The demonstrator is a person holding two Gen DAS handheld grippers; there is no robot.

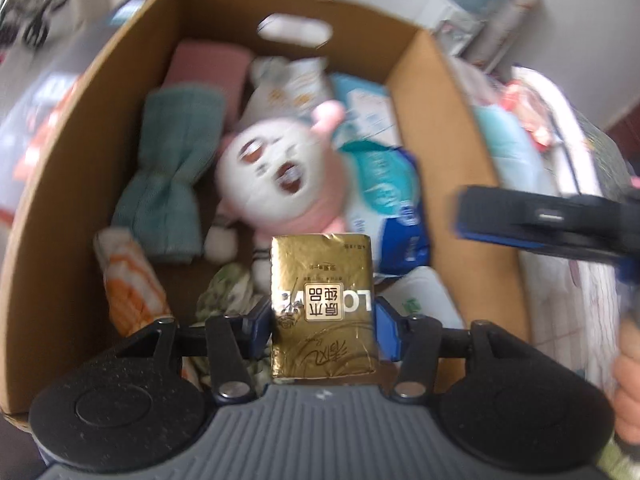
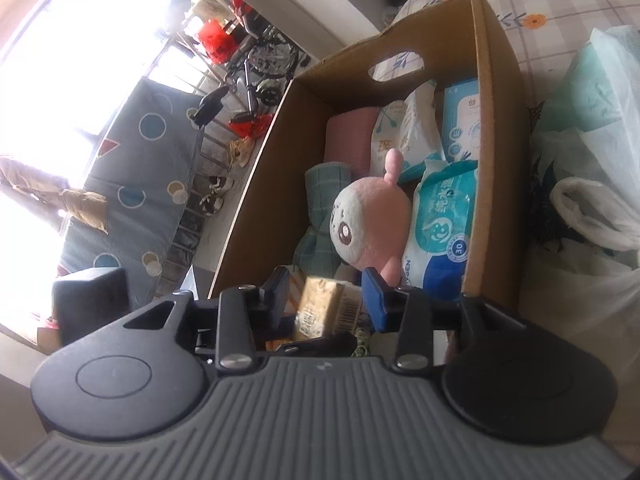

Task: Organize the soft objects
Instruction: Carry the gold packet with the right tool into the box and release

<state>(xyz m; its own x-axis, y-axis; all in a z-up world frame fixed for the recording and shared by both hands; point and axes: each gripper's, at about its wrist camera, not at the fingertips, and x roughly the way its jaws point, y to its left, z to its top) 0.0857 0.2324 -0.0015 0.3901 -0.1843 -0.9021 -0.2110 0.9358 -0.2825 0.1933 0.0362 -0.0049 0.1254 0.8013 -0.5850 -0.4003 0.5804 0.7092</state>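
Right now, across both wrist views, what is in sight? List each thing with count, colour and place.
open cardboard box: one, brown, on a checked bedcover
round plush doll: one, pink and white, box middle
rolled towel: one, teal, left of the doll
folded cloth: one, dusty pink, far corner
wet-wipe pack: one, blue and white, right of the doll
gold tissue pack: one, clamped in the left gripper jaws
right gripper: one, black and blue, jaws apart, nothing pressed

place: home bedroom | cues: floral bedsheet [image 2: 532,4]; shoes [image 2: 216,194]; wheelchair [image 2: 264,64]
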